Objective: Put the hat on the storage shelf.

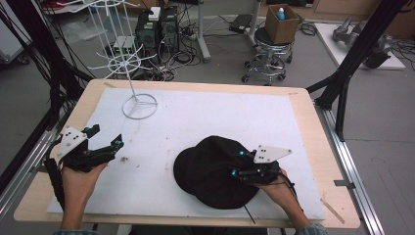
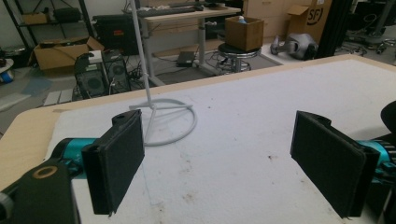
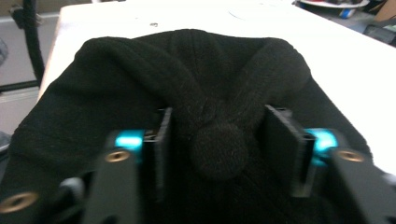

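Observation:
A black cap (image 1: 208,171) lies on the white mat (image 1: 205,115) at the front right of the table. My right gripper (image 1: 237,163) sits on top of it, jaws pressed into the crown. In the right gripper view the cap's (image 3: 187,70) fabric bunches up in folds between the two pads around the top button (image 3: 218,150), so the right gripper (image 3: 217,140) is shut on the cap. My left gripper (image 1: 103,136) hovers over the mat's left edge, well apart from the cap. Its jaws stand wide open in the left gripper view (image 2: 229,154), with nothing between them.
A white wire display stand (image 1: 140,105) stands on its ring base at the mat's back left, its ring base (image 2: 168,121) ahead of the left jaws. The wooden table's rim (image 1: 313,132) frames the mat. Black frame posts flank the table; a stool with a box stands beyond.

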`<state>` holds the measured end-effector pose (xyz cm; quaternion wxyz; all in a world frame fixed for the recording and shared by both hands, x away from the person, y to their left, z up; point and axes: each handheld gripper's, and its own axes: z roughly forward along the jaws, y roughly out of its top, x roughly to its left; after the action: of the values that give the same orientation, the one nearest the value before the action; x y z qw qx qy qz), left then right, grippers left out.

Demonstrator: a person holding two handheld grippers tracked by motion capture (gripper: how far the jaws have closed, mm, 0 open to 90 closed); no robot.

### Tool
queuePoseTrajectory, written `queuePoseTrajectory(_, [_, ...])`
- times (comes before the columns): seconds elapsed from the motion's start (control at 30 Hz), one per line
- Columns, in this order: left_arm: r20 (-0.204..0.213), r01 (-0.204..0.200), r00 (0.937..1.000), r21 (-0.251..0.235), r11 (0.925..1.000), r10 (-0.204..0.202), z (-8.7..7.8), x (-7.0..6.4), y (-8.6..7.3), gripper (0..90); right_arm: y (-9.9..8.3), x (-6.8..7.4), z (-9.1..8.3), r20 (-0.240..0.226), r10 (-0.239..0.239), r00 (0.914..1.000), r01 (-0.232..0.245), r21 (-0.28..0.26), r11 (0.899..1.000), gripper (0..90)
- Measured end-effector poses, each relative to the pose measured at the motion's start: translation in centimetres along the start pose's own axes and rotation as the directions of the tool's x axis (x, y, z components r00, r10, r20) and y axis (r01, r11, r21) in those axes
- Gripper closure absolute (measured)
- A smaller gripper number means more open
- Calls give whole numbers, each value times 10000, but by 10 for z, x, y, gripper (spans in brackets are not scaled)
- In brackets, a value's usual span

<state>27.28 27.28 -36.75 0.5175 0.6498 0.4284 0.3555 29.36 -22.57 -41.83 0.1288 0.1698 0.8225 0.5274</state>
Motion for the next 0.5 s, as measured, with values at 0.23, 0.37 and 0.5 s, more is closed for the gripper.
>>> queuePoseTrajectory(0.23, [-52, 38, 10000, -62, 10000, -38, -1, 1, 0, 178, 7, 7, -4, 485, -695, 9964, 713, -369, 9968, 703])
queuePoseTrajectory(0.37, [-55, 20, 10000, -71, 10000, -20, -2, 2, 1, 178, 9, 10, -7, 682, -755, 9948, 799, -651, 9947, 717])
queuePoseTrajectory(0.5, [-45, 11, 10000, -89, 10000, -12, -2, 2, 1, 178, 12, 9, -9, 786, -777, 9939, 847, -899, 9923, 722])
